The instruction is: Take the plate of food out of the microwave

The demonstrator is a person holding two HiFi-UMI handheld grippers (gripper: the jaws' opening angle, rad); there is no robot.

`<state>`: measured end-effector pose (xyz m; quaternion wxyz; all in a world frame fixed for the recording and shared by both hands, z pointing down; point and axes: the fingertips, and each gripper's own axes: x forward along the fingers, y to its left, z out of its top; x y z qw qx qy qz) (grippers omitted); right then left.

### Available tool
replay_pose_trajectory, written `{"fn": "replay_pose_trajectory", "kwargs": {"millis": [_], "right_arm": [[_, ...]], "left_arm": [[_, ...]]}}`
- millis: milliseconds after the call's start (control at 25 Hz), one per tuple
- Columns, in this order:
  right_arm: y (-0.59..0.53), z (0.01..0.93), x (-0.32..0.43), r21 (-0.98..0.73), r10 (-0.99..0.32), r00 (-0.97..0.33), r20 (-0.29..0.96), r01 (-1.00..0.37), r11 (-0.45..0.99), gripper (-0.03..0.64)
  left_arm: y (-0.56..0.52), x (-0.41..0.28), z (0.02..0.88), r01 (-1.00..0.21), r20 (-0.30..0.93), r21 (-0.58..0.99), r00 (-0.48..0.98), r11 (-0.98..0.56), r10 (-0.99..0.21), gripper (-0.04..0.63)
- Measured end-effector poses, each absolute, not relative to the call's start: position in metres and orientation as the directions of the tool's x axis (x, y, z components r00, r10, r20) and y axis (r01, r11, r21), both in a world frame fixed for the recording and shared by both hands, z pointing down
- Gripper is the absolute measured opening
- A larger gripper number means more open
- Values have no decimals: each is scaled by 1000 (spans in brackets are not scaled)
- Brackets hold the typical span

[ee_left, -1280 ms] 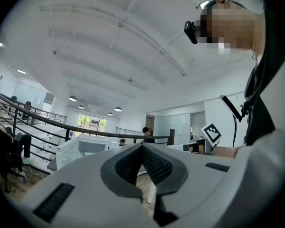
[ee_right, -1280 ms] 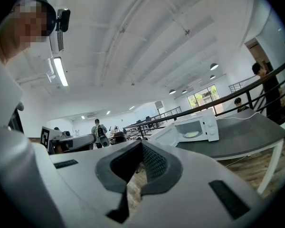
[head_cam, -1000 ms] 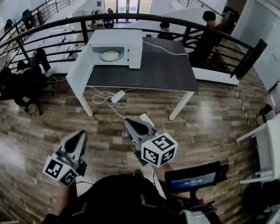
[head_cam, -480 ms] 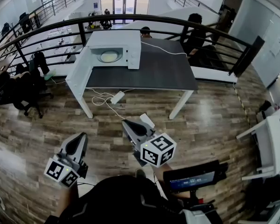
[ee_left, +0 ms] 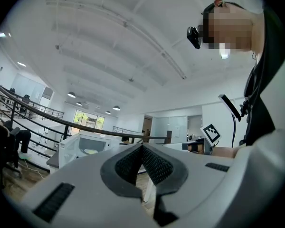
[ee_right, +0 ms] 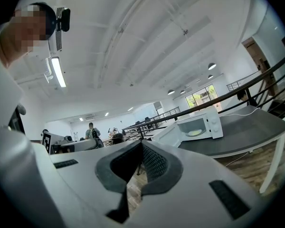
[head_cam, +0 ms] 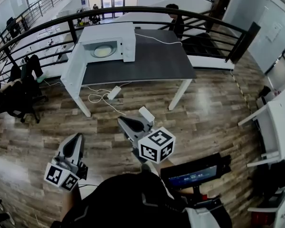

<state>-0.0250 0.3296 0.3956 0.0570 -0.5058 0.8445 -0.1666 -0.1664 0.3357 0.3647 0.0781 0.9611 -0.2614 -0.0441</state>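
The white microwave (head_cam: 107, 42) stands at the back left corner of a dark table (head_cam: 152, 63), its door (head_cam: 72, 74) swung open to the left. Inside lies a plate of yellowish food (head_cam: 102, 51). The microwave (ee_left: 83, 146) also shows far off in the left gripper view, and the microwave (ee_right: 197, 125) with its plate (ee_right: 194, 133) in the right gripper view. My left gripper (head_cam: 77, 139) and right gripper (head_cam: 122, 122) hang over the wooden floor, well short of the table. Both are shut with nothing between their jaws.
A black railing (head_cam: 147, 11) curves behind the table, with people (head_cam: 173, 20) beyond it. A power strip (head_cam: 113, 93) and cables lie on the floor under the table. Office chairs (head_cam: 19, 91) stand at the left, a white desk (head_cam: 275, 122) at the right, a screen (head_cam: 192, 177) near my body.
The view has shifted, so the table and microwave now sit further left and slightly larger. A person behind the railing has walked along it. Both grippers stay shut in about the same place.
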Motion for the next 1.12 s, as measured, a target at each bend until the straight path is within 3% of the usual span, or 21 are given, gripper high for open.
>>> {"fn": "replay_pose_trajectory", "kwargs": {"millis": [760, 1120], "right_arm": [[302, 407, -52, -338, -905, -413, 104, -870, 358, 0], [235, 394, -16, -326, -887, -459, 51, -847, 420, 0]], "left_arm": [[306, -190, 375, -382, -62, 191, 915, -904, -399, 5], [248, -152, 376, -433, -52, 165, 893, -886, -447, 5]]}}
